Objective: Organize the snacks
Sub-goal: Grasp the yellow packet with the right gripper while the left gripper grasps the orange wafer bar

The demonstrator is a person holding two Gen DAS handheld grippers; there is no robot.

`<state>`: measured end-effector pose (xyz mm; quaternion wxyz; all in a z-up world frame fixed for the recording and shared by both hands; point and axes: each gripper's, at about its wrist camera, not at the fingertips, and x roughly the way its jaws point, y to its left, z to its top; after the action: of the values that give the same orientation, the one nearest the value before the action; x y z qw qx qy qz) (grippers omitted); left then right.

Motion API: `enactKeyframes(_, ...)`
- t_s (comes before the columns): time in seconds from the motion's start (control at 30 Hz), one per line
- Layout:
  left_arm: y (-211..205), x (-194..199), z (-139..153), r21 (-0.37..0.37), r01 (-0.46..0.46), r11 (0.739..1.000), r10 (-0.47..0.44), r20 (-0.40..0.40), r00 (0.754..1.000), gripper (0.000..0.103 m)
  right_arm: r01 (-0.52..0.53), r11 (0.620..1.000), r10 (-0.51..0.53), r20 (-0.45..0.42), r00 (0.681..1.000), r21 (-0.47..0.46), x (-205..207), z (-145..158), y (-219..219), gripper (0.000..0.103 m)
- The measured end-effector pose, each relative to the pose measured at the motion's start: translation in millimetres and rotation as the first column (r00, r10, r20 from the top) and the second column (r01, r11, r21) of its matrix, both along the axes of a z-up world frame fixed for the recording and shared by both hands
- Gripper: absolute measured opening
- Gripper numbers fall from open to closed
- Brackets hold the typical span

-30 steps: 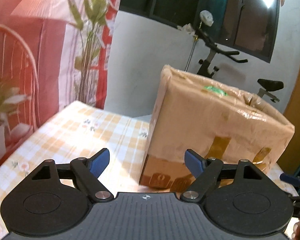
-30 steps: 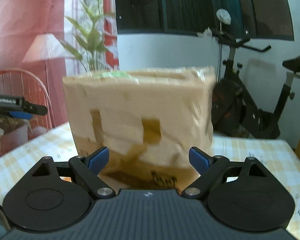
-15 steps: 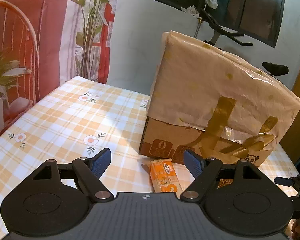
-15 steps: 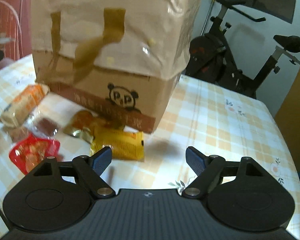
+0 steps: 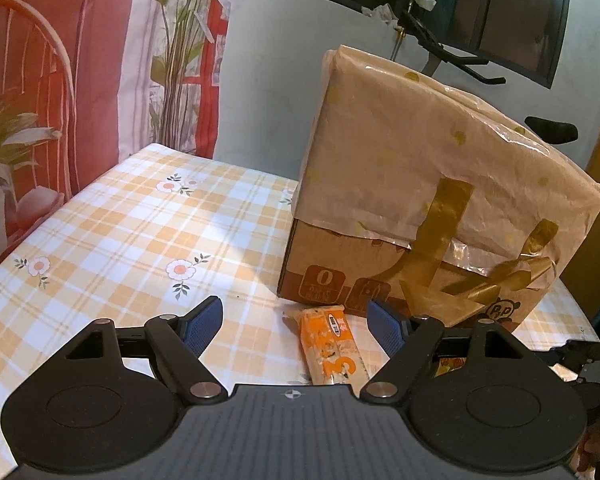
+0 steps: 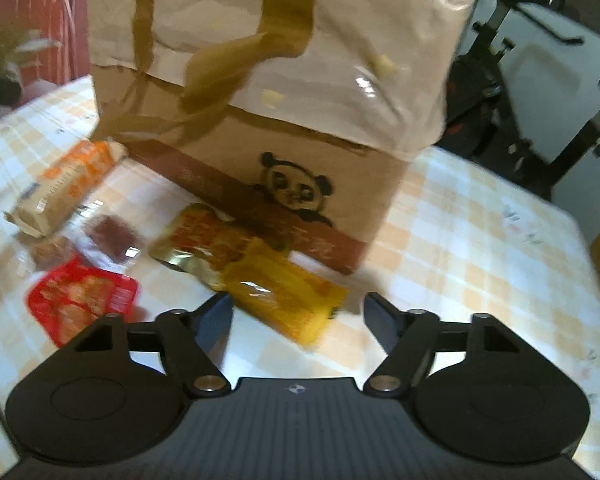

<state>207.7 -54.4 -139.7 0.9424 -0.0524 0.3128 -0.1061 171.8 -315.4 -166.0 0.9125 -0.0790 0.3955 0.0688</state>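
Between the jaws of the left gripper [image 5: 295,320], which are held wide apart and grip nothing, an orange biscuit packet [image 5: 331,350] with a large white "3" is seen lying on the checked tablecloth [image 5: 112,240]; its smaller print cannot be read. The jaws of the right gripper [image 6: 298,320] have just been closing yet are still parted, with nothing pressed between them; the corner of a crinkled yellow packet [image 6: 288,300] is seen lying just ahead of the gap. Touching that is a gold-and-orange foil pouch [image 6: 204,244], and to its left a red packet [image 6: 80,300], two brown sweets in clear wrap [image 6: 96,240] and the orange biscuit packet [image 6: 64,184] are spread out, blurred. All lie before a cardboard box [image 6: 284,120] printed with a panda and "P&P", half wrapped in pale plastic and brown tape. A "0" label is shown only in the left view
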Motion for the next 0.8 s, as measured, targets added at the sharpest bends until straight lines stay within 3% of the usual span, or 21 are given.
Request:
enactKeyframes(0.27, -2, 1, -4, 0.002, 0.013, 1.000, -0.013, -0.010, 1.000, 0.079, -0.003, 0.978, 0.021, -0.086, 0.996, 0.207, -8, 9, 11, 0.065)
enactKeyframes(0.47, -2, 1, -6, 0.003, 0.020, 1.000, -0.020, -0.017, 1.000, 0.077, -0.027, 0.998, 0.025, 0.039, 0.999, 0.049, -6, 16, 19, 0.064)
enactKeyframes(0.53, -1, 1, -7, 0.003, 0.021, 1.000, -0.020, -0.020, 1.000, 0.076, -0.015, 0.998, 0.012, 0.050, 0.999, 0.064, 2, 11, 12, 0.064)
enactKeyframes(0.67, 0, 1, -9, 0.004, 0.017, 1.000, -0.017, -0.032, 0.999, 0.075, 0.005, 0.992, -0.010, 0.040, 0.999, 0.124, 12, -3, -1, 0.052)
enactKeyframes(0.73, 0, 3, -12, 0.001, 0.015, 1.000, -0.015, -0.044, 0.999, 0.075, 0.003, 0.987, -0.011, 0.051, 0.999, 0.158, 9, -6, -4, 0.039)
enactKeyframes(0.8, -1, 5, -15, -0.002, 0.019, 1.000, -0.019, -0.058, 0.998, 0.075, -0.001, 0.988, -0.011, 0.071, 0.997, 0.157, 2, -6, -4, 0.038)
